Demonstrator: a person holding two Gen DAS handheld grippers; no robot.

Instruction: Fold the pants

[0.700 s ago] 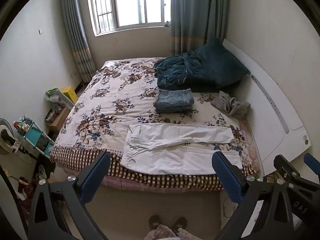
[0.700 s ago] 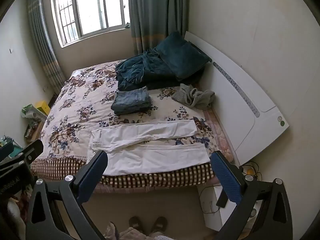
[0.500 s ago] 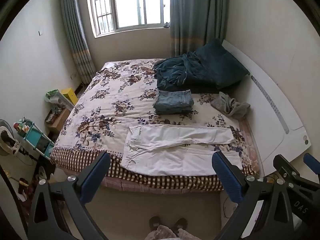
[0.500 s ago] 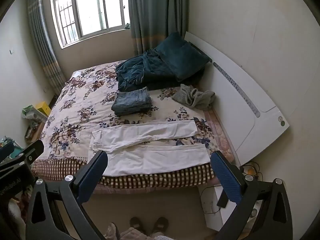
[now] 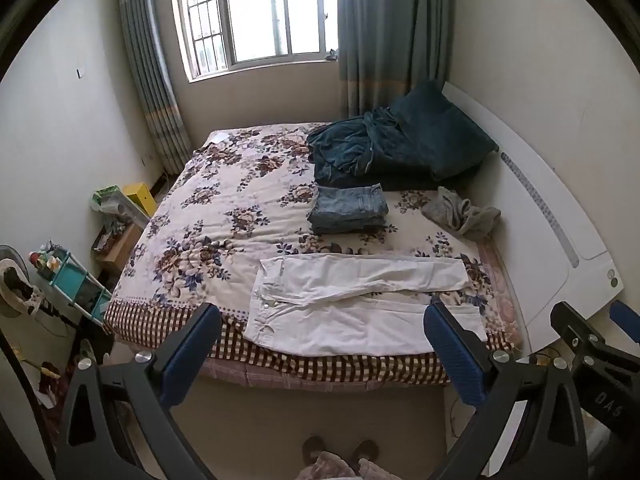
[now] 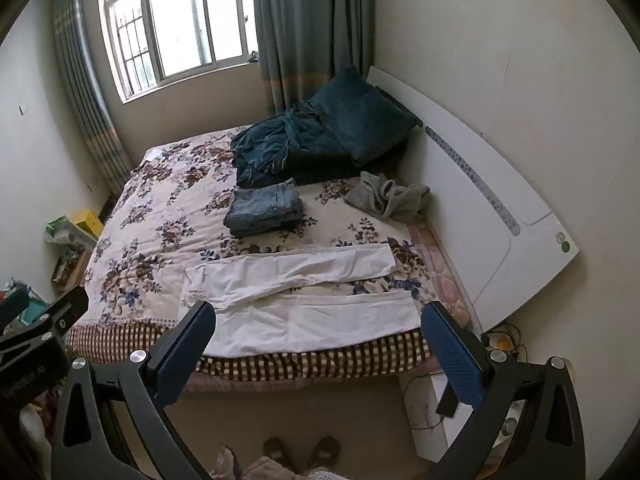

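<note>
Left wrist view: white pants (image 5: 360, 304) lie flat at the bed's (image 5: 224, 216) near edge; left hand-held gripper (image 5: 320, 344) and right hand-held gripper (image 6: 318, 342) gape wide, empty; "DAS" marks the neighbouring gripper.

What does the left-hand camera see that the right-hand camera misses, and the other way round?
Only the left wrist view shows the teal shelf cart on the floor and the right gripper at its edge. Only the right wrist view shows the white box with cables by the bed corner and the left gripper. Both share the white pants spread flat on the bed, the folded jeans, the grey garment and the window.
</note>
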